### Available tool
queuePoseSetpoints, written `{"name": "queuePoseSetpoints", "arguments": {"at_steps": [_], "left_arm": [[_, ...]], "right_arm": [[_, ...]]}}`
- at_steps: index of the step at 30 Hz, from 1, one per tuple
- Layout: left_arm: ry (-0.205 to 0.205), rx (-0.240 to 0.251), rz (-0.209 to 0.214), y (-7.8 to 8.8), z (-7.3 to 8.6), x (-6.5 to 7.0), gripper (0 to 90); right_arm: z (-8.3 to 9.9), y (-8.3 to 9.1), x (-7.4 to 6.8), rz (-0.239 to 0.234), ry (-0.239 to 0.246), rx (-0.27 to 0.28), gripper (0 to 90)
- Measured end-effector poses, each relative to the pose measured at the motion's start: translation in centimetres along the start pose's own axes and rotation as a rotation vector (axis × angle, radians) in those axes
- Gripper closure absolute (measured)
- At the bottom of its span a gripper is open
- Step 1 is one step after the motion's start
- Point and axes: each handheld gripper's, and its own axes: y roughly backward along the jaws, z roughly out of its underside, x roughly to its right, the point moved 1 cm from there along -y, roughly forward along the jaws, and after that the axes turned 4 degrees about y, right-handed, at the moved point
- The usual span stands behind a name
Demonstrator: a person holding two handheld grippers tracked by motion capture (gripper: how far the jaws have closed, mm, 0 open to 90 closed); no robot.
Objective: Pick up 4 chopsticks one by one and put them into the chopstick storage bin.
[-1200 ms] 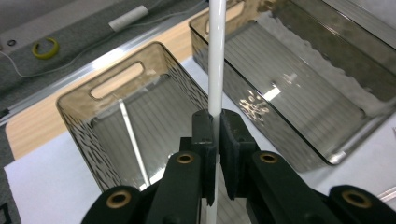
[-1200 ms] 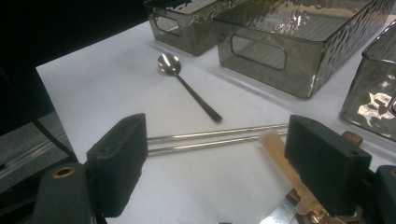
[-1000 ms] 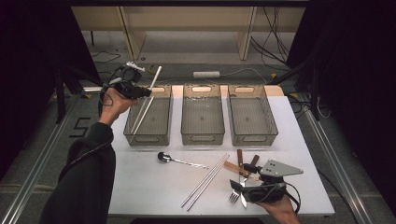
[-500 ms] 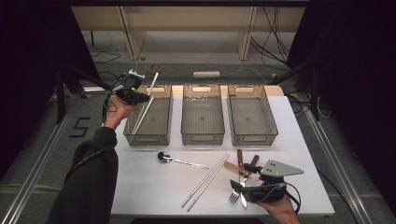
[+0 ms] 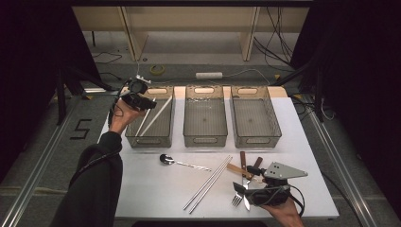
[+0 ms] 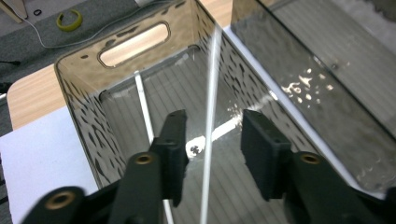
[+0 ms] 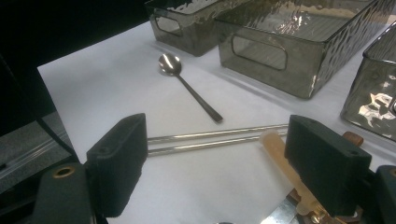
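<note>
My left gripper (image 5: 149,102) hangs over the back-left corner of the left bin (image 5: 149,140). Its jaws have just been opening. In the left gripper view the left gripper (image 6: 214,120) stands open, and a white chopstick (image 6: 213,70) runs between the pads without touching them, slanting down into the bin. A second white chopstick (image 6: 142,100) lies on the bin floor. Both chopsticks (image 5: 158,113) show as pale lines inside that bin. My right gripper (image 5: 241,193) rests low at the table's front right, open, its jaws wide above a pair of metal chopsticks (image 7: 210,139).
The middle bin (image 5: 203,140) and right bin (image 5: 257,140) stand beside the left one. On the white table lie a spoon (image 5: 182,162), the metal chopsticks (image 5: 208,183), a fork (image 5: 238,199), a beige stick (image 7: 280,161) and brown-handled cutlery (image 5: 243,158).
My left hand has come down toward the left bin with the white chopstick. Its jaws have parted, and the chopstick now slants inside the bin. The right hand has stayed put.
</note>
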Motion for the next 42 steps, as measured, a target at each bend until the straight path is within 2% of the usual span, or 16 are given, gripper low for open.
{"name": "queuePoseSetpoints", "arguments": {"at_steps": [5, 9, 14, 21, 25, 28, 32, 42], "left_arm": [[0.024, -0.014, 0.040, 1.0, 0.1, 0.9, 45.5], [0.022, -0.016, 0.055, 2.5, 0.7, 2.2, 41.0], [0.029, -0.006, 0.088, 3.7, 2.0, 3.8, 37.2], [0.025, -0.017, 0.143, 4.5, 4.8, 6.2, 33.4], [-0.005, -0.059, 0.132, 4.5, 6.0, 7.5, 30.4], [-0.011, -0.063, 0.138, 4.7, 6.7, 8.1, 28.8], [0.007, -0.065, 0.158, 4.8, 7.9, 9.0, 27.2], [0.023, -0.062, 0.178, 5.5, 9.9, 10.1, 24.5]], "right_arm": [[0.0, 0.0, 0.0, 0.002, 0.001, 0.000, 22.5], [0.0, 0.0, 0.0, 0.005, -0.001, -0.001, 22.5], [0.0, 0.0, 0.0, 0.009, -0.003, -0.005, 22.3], [0.0, 0.0, 0.1, 0.017, -0.009, -0.003, 22.3], [0.0, 0.0, 0.1, 0.024, -0.011, -0.004, 22.4], [-0.1, 0.1, 0.1, 0.028, -0.009, -0.003, 22.4], [-0.1, 0.3, 0.2, 0.035, -0.015, 0.000, 22.4], [-0.1, 0.4, 0.2, 0.042, -0.020, 0.000, 22.5]]}}
